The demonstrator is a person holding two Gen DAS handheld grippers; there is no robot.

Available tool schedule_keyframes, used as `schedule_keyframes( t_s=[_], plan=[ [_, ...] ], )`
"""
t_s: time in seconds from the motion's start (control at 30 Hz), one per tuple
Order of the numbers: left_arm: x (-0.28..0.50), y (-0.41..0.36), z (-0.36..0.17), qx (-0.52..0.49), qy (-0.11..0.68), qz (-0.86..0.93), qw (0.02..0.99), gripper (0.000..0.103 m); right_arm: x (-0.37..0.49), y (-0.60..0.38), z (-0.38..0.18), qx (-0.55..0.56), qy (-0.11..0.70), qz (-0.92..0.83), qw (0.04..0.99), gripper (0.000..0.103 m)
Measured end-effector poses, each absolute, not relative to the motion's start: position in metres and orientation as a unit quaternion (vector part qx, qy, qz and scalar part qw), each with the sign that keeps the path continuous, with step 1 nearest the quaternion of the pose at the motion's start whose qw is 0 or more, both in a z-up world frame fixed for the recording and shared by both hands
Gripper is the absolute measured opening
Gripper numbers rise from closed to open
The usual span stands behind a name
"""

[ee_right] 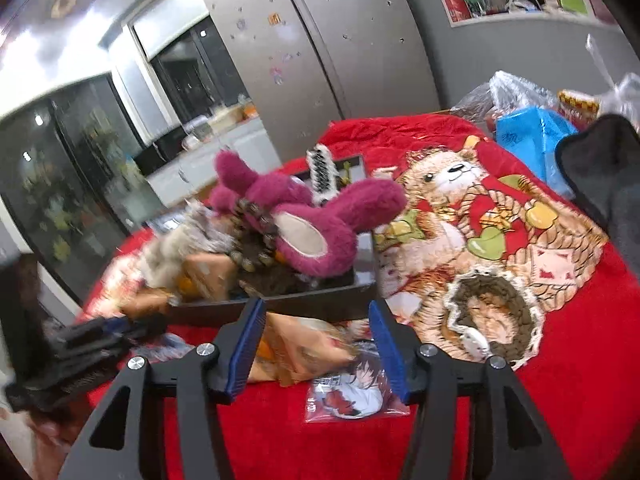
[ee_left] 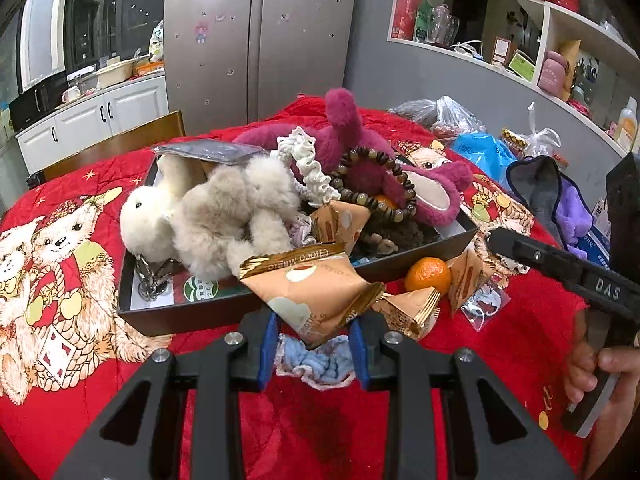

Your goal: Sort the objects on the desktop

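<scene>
Table (ee_left: 100, 184), red bear-print cloth. Black tray (ee_left: 420, 258), heaped: magenta plush (ee_left: 360, 148), pale plush (ee_left: 224, 216), bead bracelet (ee_left: 384, 176). Snack packet (ee_left: 308, 288): clenched in the left gripper (ee_left: 314, 346), held over the tray's near rim; carry it clear inside before letting go. Orange (ee_left: 427, 275), beside the tray. Right gripper (ee_right: 318, 344): released, nothing held, over loose packets.

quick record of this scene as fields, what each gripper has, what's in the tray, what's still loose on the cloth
left gripper: shut on a tan snack packet, held over the tray's near wall
right gripper: open, nothing gripped
tray: beige plush, magenta plush, bead bracelet, keyring
loose on red cloth: tangerine, small packets, blue scrunchie, bagged badge
</scene>
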State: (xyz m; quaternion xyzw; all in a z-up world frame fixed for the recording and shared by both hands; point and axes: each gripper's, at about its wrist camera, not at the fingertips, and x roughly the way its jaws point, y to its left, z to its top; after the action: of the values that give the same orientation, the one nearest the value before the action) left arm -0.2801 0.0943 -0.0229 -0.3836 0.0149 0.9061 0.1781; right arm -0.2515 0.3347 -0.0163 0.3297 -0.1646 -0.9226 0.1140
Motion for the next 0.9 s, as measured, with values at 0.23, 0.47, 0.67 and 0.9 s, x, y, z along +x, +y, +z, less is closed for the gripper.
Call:
schedule_keyframes(
  t_s=[0.23,0.47,0.67,0.9],
  plan=[
    [-0.283,0.092,-0.023,-0.391,0.017,0.902,0.183,0.031,-0.258,0.301,-0.026,0.357,-0.099,-0.921,0.123,0.056],
    [-0.284,0.091,-0.026,-0.394,0.025,0.901,0.181,0.032,-0.263,0.283,-0.043,0.383,-0.047,-0.917,0.103,0.056],
    [-0.285,0.091,-0.027,-0.395,0.025,0.900,0.182,0.032,-0.267,0.293,-0.047,0.389,-0.082,-0.910,0.117,0.057],
    [-0.276,0.094,-0.017,-0.373,0.044,0.908,0.184,0.032,-0.266,0.296,-0.045,0.390,-0.088,-0.908,0.123,0.044]
  ],
)
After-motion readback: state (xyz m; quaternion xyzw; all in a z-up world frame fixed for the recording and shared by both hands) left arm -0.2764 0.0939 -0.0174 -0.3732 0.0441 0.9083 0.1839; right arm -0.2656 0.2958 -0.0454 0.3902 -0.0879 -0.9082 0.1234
